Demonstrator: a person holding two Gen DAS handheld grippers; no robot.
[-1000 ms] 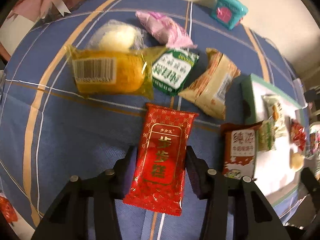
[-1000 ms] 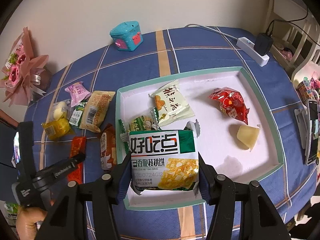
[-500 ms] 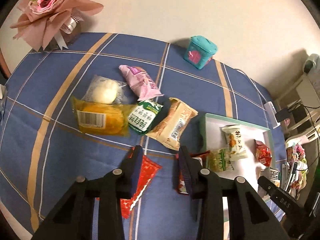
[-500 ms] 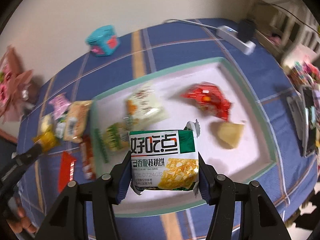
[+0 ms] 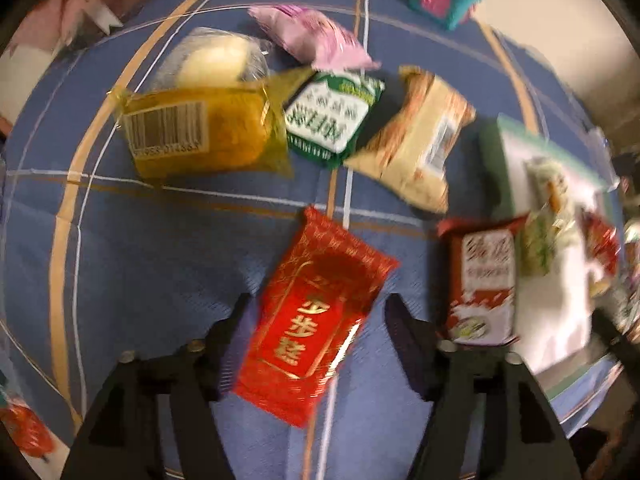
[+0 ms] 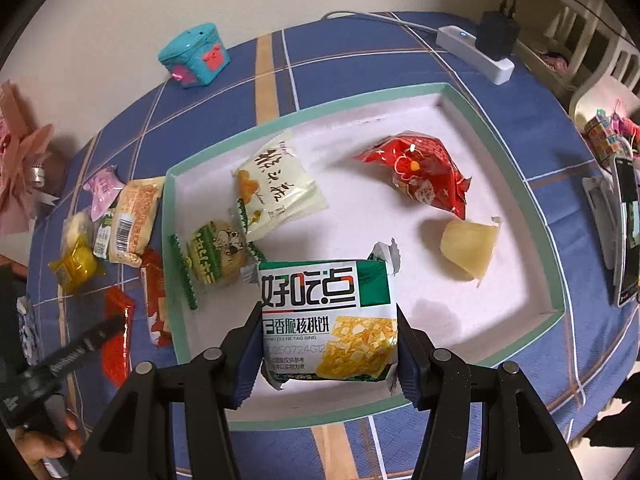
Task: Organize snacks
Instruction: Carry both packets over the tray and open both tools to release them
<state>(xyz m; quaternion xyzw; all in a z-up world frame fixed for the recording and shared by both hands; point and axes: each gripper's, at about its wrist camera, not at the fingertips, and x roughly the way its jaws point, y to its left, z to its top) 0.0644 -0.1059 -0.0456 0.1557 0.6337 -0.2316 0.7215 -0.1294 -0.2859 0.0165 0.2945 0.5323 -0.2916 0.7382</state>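
Observation:
A red packet with gold lettering (image 5: 320, 280) lies askew on the blue checked cloth. My left gripper (image 5: 318, 300) points down over it, jaws opening, one finger on each side of the packet and neither pressing on it. My right gripper (image 6: 327, 320) is shut on a green-and-white biscuit packet (image 6: 326, 300), held above the near part of the white tray (image 6: 400, 128). In the tray lie a cream packet (image 6: 276, 188), a green round cookie (image 6: 212, 252), a red crinkled packet (image 6: 424, 168) and a yellow jelly (image 6: 468, 248).
Left of the tray lie a yellow packet (image 5: 200, 132), a green-white packet (image 5: 332, 116), a beige packet (image 5: 416, 140), a pink packet (image 5: 316, 36), a clear-wrapped bun (image 5: 216, 60) and a brown milk packet (image 5: 484, 280). A teal box (image 6: 194, 54), power strip (image 6: 476, 52) and phone (image 6: 626, 232) ring the tray.
The left gripper rose with narrow jaws while the red packet stayed on the cloth, tilted; it is low again with wider jaws. The right gripper drifted slightly over the tray, still holding its packet.

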